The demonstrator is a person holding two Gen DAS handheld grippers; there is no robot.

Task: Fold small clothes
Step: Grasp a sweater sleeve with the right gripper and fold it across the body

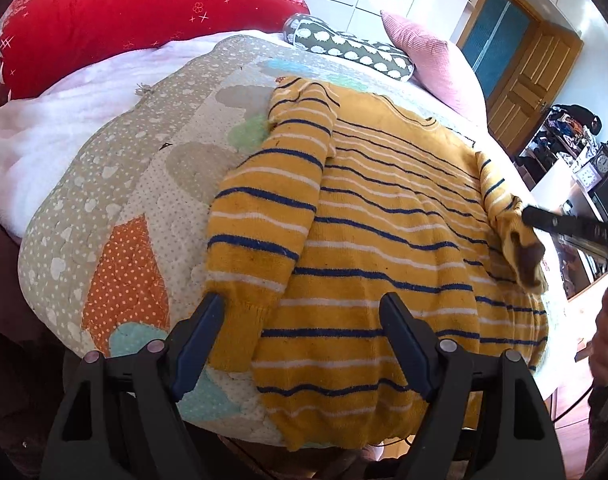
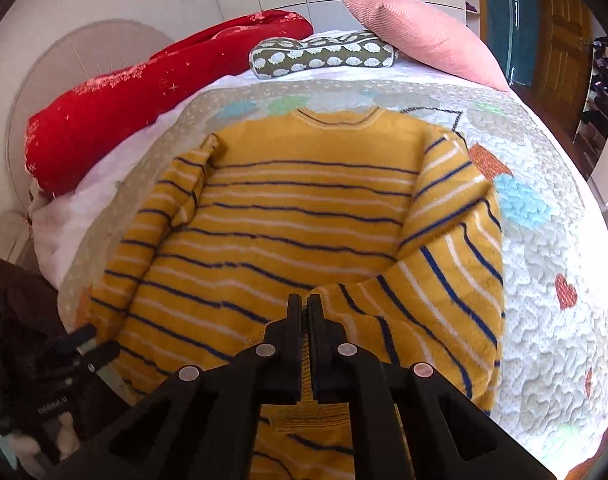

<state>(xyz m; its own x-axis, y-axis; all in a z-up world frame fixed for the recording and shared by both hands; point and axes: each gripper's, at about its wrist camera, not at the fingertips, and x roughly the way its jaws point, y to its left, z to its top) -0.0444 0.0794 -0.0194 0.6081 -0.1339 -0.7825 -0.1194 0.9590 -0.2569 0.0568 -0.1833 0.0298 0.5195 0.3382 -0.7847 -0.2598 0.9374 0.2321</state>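
Two grippers work a mustard-yellow knitted sweater with navy and white stripes [image 2: 304, 208] lying flat on the patchwork quilted bedspread [image 2: 544, 280] — the right gripper [image 2: 304, 304] has its jaws pinched on the sweater's sleeve cuff, while the left gripper [image 1: 299, 312] hovers with jaws spread wide, gripping nothing.

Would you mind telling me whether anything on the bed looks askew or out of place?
Nothing is damaged or spilled. The sweater lies flat on the quilt, left sleeve folded inward; the right sleeve is bunched and lifted because the right gripper has its cuff pinched between shut jaws. The left gripper is open.
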